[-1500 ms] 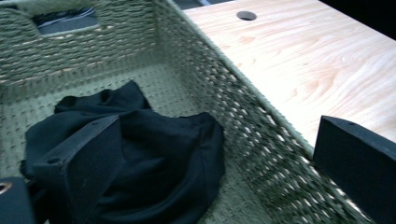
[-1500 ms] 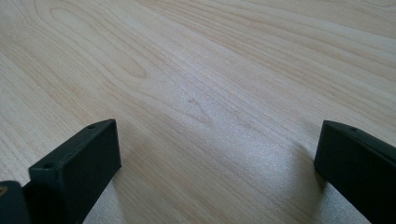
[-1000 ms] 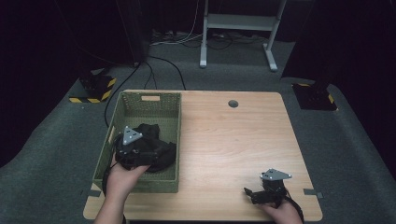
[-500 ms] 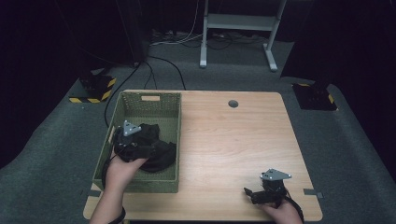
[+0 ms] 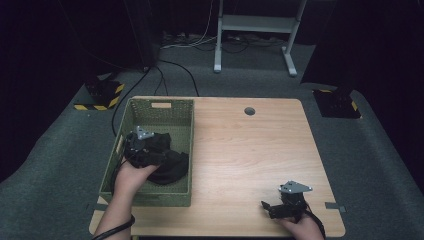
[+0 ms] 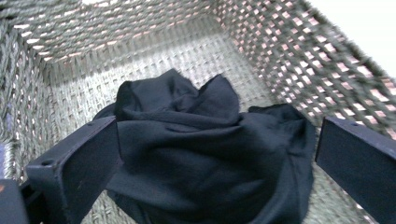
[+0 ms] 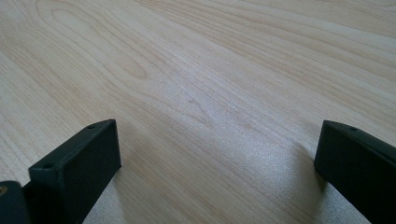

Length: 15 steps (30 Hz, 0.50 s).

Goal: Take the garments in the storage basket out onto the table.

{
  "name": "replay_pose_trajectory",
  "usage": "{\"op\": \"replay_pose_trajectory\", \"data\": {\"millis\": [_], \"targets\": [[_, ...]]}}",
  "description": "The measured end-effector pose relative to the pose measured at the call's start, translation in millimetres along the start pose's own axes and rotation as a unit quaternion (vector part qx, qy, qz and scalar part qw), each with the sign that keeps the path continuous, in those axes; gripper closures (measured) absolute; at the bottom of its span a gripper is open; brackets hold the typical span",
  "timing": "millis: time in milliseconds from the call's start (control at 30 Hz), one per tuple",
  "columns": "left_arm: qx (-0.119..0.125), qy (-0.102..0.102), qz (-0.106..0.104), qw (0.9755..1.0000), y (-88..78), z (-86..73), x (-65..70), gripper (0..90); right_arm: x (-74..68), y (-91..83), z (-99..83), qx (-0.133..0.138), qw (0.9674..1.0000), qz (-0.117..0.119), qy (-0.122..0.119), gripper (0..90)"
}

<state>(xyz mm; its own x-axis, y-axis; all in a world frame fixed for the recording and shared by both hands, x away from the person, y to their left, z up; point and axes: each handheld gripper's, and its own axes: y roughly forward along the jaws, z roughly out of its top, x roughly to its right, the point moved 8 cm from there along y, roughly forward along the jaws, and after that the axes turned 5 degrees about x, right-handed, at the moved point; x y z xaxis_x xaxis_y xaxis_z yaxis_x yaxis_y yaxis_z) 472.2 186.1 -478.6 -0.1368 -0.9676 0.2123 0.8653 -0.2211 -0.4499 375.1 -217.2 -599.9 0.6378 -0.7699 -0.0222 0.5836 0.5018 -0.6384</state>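
High view: room dark around the edges, light falling from above onto the wooden table (image 5: 260, 150), which reads evenly lit, no glare. Picture soft, low detail. Left gripper view: basket (image 6: 280, 51) weave blown bright at top right, slight motion blur; black cloth (image 6: 210, 154) holds little fold detail. Right gripper view: sharp grain mid-frame, soft shadows beneath both jaws, near edges blurred.

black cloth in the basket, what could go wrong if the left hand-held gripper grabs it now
The left hand-held gripper is open, its jaws either side of the bunched black cloth. Closing may pinch only the top folds, so the rest could slip out. The cloth lies on the woven basket floor; a low jaw might snag the weave and drag the basket.
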Motion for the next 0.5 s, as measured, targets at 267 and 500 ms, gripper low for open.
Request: {"op": "replay_pose_trajectory", "data": {"millis": [267,500], "targets": [[-0.022,-0.023,0.016,0.9994,14.1,-1.8,-15.9,0.6,0.2,-0.2,0.1,0.001,1.0000,0.002,0.002,0.0],[-0.056,-0.045,0.034,0.9968,28.0,-8.3,-31.9,0.4,0.5,-0.2,0.2,0.002,1.0000,0.003,0.002,0.0]]}}
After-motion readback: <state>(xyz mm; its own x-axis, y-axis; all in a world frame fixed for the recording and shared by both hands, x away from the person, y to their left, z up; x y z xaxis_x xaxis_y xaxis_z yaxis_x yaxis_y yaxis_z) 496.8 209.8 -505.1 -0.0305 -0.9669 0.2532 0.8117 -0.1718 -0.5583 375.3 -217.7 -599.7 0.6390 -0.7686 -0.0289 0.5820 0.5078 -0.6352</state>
